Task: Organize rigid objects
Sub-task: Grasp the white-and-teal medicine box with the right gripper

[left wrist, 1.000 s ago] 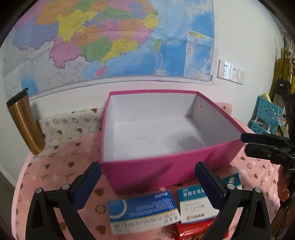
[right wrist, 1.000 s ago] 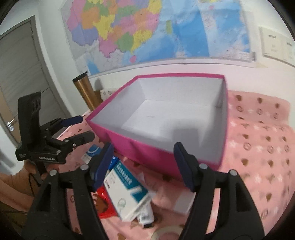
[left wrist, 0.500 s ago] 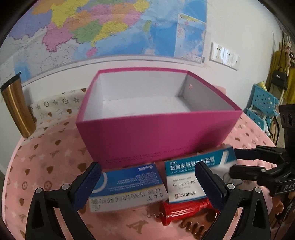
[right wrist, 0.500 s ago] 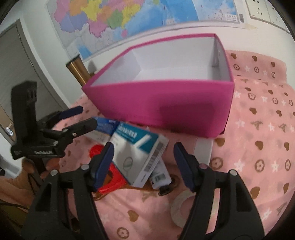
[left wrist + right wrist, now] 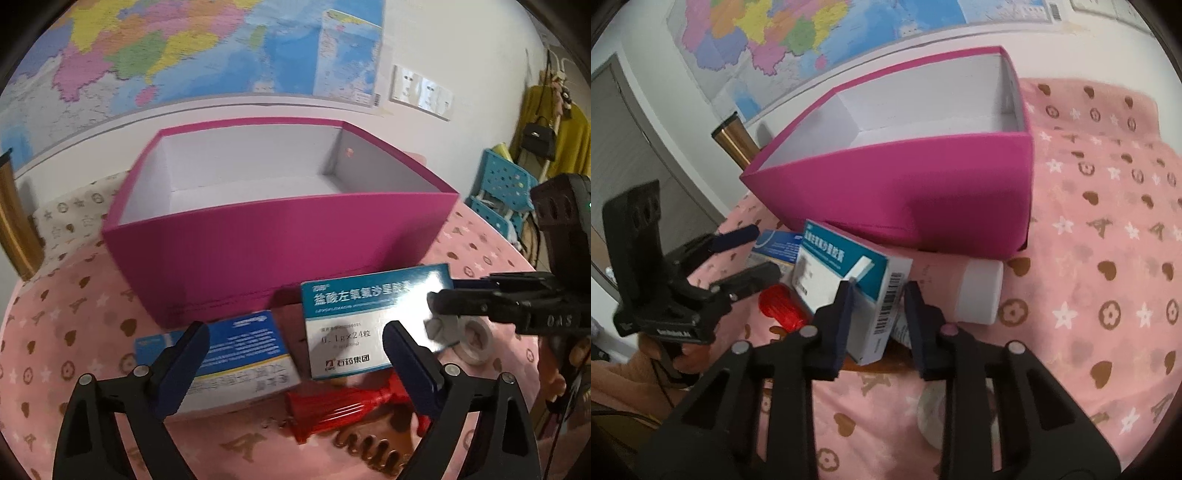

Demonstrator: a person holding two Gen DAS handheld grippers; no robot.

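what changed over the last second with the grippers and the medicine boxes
Both came down toward the items in front of the pink box. The right hand-held gripper narrowed its jaws around the end of the teal-and-white medicine box; whether they grip yet is unclear. The left hand-held gripper stayed open near the blue-and-white medicine box. Pink box still empty; nothing lifted.

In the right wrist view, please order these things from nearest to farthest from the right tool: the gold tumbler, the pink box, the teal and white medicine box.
1. The teal and white medicine box: its end lies between the fingers of the right tool.
2. The pink box: just behind the medicine box, centre of the view.
3. The gold tumbler: far back left, by the wall.
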